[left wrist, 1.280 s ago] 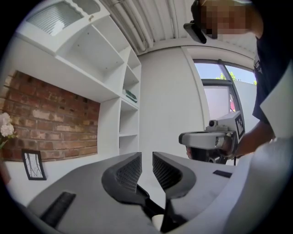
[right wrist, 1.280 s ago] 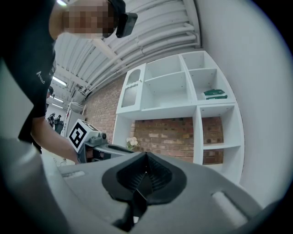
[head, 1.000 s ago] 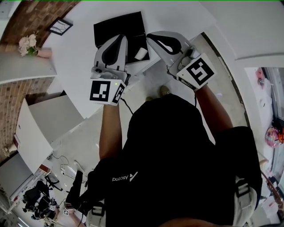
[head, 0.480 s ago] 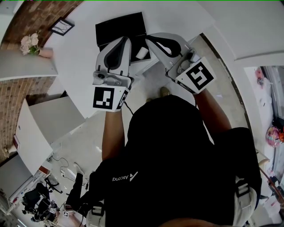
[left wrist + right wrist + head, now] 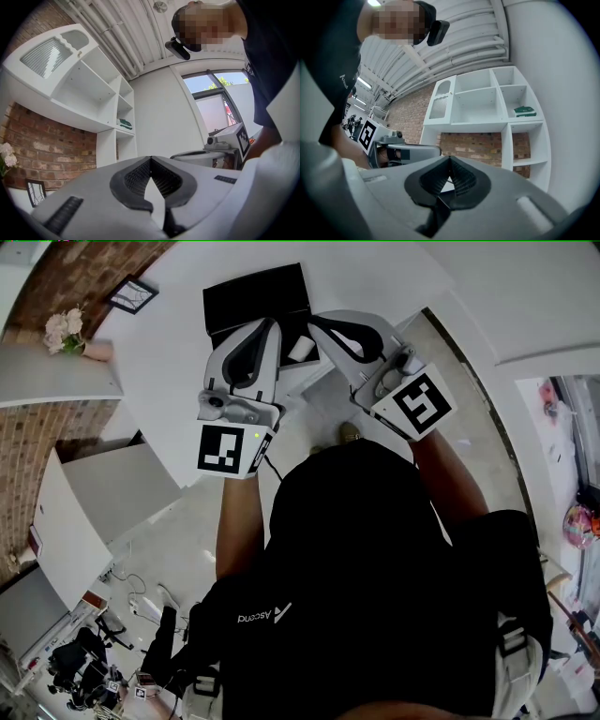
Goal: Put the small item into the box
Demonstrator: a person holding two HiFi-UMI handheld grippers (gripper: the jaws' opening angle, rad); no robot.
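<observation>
A black open box [image 5: 253, 294] lies on the white table [image 5: 159, 362], far from me in the head view. A small white item [image 5: 299, 351] shows at the box's near right corner, between the two gripper heads; whether it sits inside the box I cannot tell. My left gripper [image 5: 266, 326] is held over the box's near edge, and my right gripper [image 5: 315, 321] hangs just right of it, tips almost side by side. In the left gripper view the left gripper [image 5: 150, 159] is shut with nothing in it. The right gripper [image 5: 450, 158] is also shut and empty. Both point upward at shelves.
A framed picture [image 5: 127, 296] and pale flowers [image 5: 61, 332] stand at the table's far left by a brick wall. A white cabinet [image 5: 103, 493] lies left of me. White wall shelves [image 5: 497, 98] fill the right gripper view. The table edge runs diagonally under the grippers.
My left gripper has swung a little right and back toward me, its marker cube lower in the view. The right gripper has hardly shifted. Both stay shut.
</observation>
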